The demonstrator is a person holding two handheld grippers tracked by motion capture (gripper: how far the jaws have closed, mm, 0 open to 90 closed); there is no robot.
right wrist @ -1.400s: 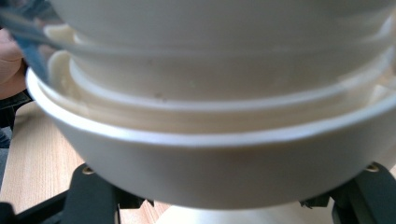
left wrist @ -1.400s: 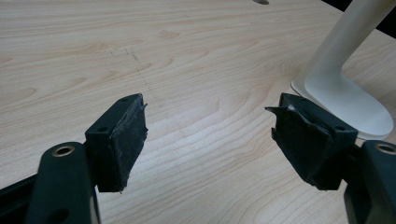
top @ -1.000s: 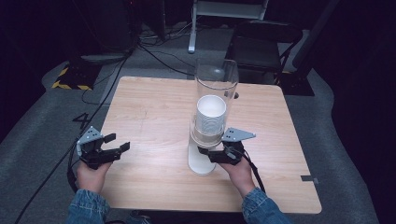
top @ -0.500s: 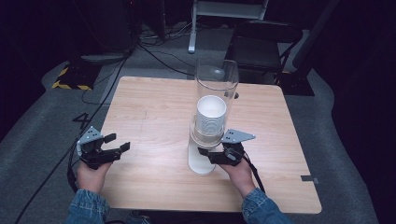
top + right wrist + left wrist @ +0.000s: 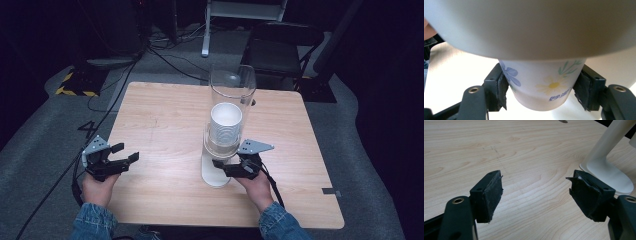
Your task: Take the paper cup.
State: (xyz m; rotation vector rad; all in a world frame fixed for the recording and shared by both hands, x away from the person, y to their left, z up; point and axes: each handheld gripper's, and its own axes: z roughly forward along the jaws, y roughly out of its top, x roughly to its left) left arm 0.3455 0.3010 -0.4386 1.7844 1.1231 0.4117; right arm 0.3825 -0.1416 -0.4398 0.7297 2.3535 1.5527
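the right gripper (image 5: 541, 96) is clamped on the bottom paper cup (image 5: 541, 85), a pad pressed to each flank just under the dispenser's mouth, so the printed daisy faces the camera. that grip looks chosen for a straight downward pull: holding low on the cup leaves the stack above free to stay behind. in the high view the cup dispenser (image 5: 231, 107) stands near the table's centre, a touch toward 4 o'clock, a clear tube holding a white cup stack (image 5: 226, 122) over a white foot (image 5: 214, 175). the cup being gripped hangs from the tube's lower end, above that foot.

the right gripper (image 5: 231, 167) comes in from 5 o'clock, level with the table (image 5: 165, 125), the hand behind it with the wrist low and the forearm running back to the near edge. the left gripper (image 5: 120, 160) sits at about 8 o'clock, well apart from the dispenser, its jaws spread wide with nothing between them but bare wood; in its own view the dispenser's foot (image 5: 609, 173) lies off toward 2 o'clock. it seems parked there to keep clear of the pull.
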